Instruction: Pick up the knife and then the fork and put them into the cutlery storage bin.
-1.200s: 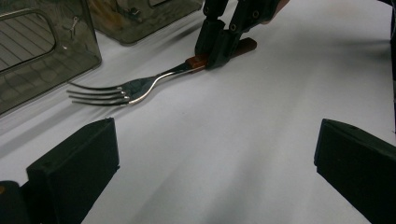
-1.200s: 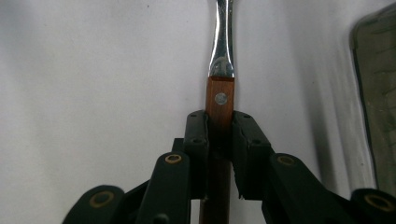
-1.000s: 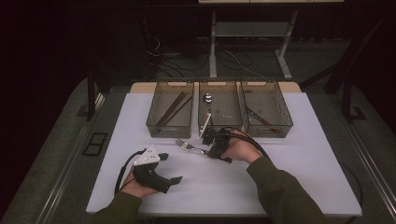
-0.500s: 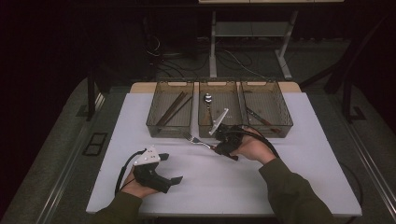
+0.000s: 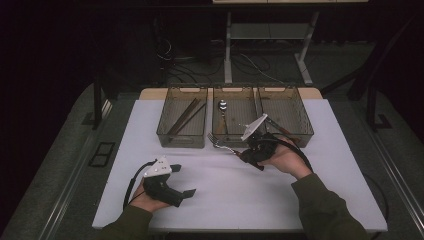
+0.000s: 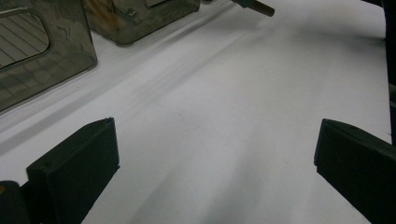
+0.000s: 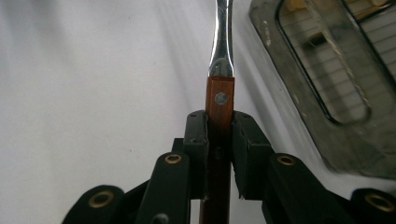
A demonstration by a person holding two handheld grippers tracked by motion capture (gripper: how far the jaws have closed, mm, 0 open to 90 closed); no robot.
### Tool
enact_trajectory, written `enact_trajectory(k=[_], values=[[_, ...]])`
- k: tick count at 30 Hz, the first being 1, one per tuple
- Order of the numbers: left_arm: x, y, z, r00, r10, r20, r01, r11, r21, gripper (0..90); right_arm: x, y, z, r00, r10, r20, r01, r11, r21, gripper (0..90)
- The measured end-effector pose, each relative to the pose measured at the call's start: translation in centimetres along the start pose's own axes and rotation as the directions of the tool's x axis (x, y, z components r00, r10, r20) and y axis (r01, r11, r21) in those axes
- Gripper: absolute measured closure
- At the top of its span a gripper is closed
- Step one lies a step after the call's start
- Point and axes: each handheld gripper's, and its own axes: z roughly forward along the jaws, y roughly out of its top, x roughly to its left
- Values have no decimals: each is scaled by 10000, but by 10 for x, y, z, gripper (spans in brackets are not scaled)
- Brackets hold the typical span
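Observation:
A fork (image 5: 223,145) with a wooden handle and metal tines is clamped in my right gripper (image 5: 246,154), just in front of the middle tray (image 5: 232,141), tines pointing left. In the right gripper view the pads of my right gripper (image 7: 219,135) press both sides of the fork's brown handle (image 7: 220,100), and its shiny neck runs up out of view. My left gripper (image 5: 183,181) rests at the table's front left, held in a hand. Its jaws stand wide apart over bare white table in the left gripper view (image 6: 215,172), with nothing between them.
Three smoky clear trays stand in a row at the back of the white table (image 5: 240,195). The left tray (image 5: 181,142) holds brown sticks (image 5: 185,115), the middle one a spoon (image 5: 222,106), the right tray (image 5: 304,125) a dark utensil (image 5: 280,128).
My right hand has carried the fork to the right and a little toward the trays. The left gripper has stayed in place.

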Motion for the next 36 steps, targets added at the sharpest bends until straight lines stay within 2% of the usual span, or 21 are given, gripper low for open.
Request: enact_trajectory(k=[9,15,23,26,29,32,36], values=[[1,0,1,9999,-14,132,16,9999,-111,0,-3,-16,-18,9997,256,35,-253,9967,-776,770],[1,0,0,9998,16,206,-12,9998,-190,0,-9,-26,-32,9978,654,75,-636,9874,-1452,769],[1,0,1,9998,34,175,-31,9999,-168,0,-20,-38,-53,9920,1239,251,-1140,9624,-2467,770],[0,0,1,9998,61,195,-58,9998,-166,0,-25,-43,-60,9891,1441,320,-1290,9492,-2870,769],[0,0,1,9998,70,190,-67,9999,-158,0,-29,-46,-66,9869,1556,432,-1346,9404,-3124,770],[0,0,1,9998,75,200,-72,9999,-156,0,-33,-50,-74,9829,1757,547,-1464,9268,-3458,770],[0,0,1,9998,71,199,-68,9999,-158,0,-40,-54,-81,9775,1988,708,-1599,9166,-3665,769]])
